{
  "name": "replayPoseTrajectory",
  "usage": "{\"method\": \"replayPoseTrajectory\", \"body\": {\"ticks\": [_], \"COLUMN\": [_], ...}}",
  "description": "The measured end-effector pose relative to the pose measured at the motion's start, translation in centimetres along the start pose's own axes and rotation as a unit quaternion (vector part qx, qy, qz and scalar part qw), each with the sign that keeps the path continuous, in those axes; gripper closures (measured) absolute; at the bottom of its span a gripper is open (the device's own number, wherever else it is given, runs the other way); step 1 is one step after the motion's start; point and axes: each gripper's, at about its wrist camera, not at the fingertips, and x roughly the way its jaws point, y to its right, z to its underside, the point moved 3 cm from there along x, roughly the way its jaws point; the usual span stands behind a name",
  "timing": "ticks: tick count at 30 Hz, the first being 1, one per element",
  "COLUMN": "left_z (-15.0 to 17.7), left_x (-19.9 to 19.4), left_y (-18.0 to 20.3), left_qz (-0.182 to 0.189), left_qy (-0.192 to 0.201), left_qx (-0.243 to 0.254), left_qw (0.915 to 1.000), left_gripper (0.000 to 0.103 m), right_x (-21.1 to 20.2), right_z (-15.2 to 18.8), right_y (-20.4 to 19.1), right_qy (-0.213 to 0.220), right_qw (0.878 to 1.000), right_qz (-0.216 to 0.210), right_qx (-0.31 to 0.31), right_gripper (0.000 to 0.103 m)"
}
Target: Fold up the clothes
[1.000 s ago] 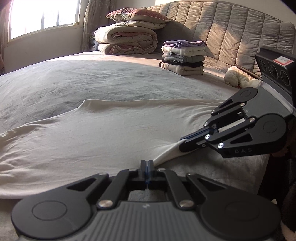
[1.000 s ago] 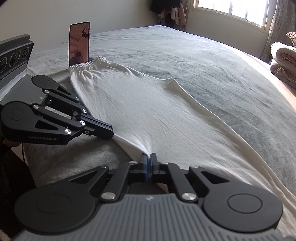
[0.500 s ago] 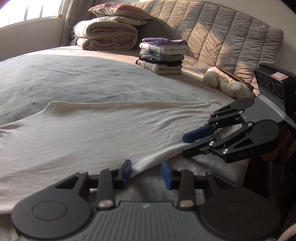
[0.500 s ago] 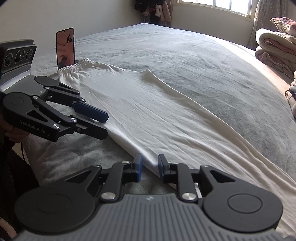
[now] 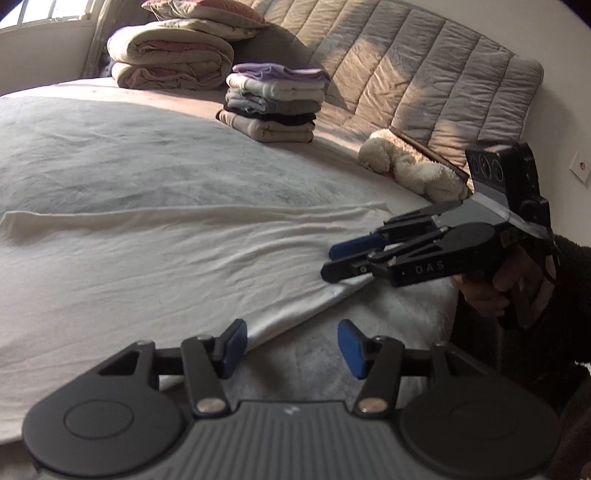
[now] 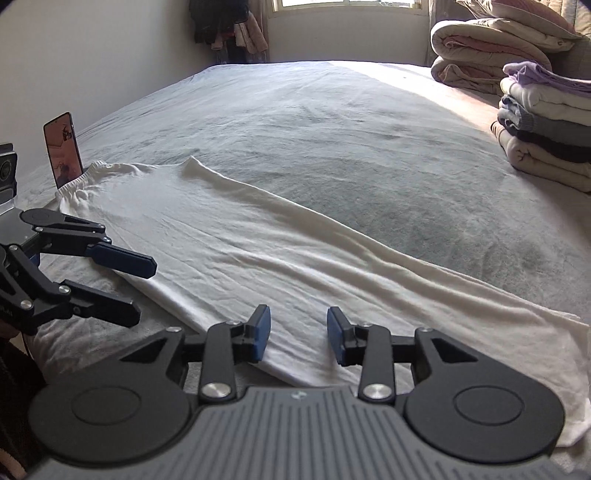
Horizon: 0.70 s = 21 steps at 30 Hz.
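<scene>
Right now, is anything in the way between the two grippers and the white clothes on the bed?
Nothing visible is. The white garment lies flat on the bed, its near edge right before the open left gripper and right gripper.

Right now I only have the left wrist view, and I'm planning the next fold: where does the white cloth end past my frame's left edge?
Observer: The white garment ends in a gathered elastic waistband.
Operator: Anything near that end?
Observer: A phone stands upright just beyond the waistband, screen on.
Operator: Anything else I'm missing?
Observer: Dark clothes hang in the far corner past the bed.
</scene>
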Motion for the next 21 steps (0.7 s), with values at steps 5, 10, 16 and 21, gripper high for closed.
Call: {"method": "replayPoseTrajectory", "body": {"ticks": [5,10,16,21], "left_z": [0.2,-1.6,-1.0,-0.1], "left_x": [-0.3,0.3,3.6,2.8], "left_y": [3.0,2.6,2.7,4.1], "left_qz": [0.023,0.007,-0.024,-0.025], "left_qy": [-0.040,-0.001,-0.006,-0.006], "left_qx": [0.053,0.031,0.039,0.068], "left_qw": [0.9975,0.9995,0.9990,0.9974], "left_gripper": [0.047,0.047,0.049,0.049], "right_x": [-1.4,-0.1,3.9,6.7], "right_z": [0.9,-1.2,-3.6,-5.3], "right_y": [1.2,1.3,0.8,0.5], "right_qy": [0.013,0.037,0.022,0.015], "right_qw": [1.000,0.999,0.999,1.000], "right_qz": [-0.012,-0.025,-0.031,-0.013], "right_qx": [0.010,0.016,-0.001,-0.023], "right_gripper": [0.063,0.063,0.063,0.063]}}
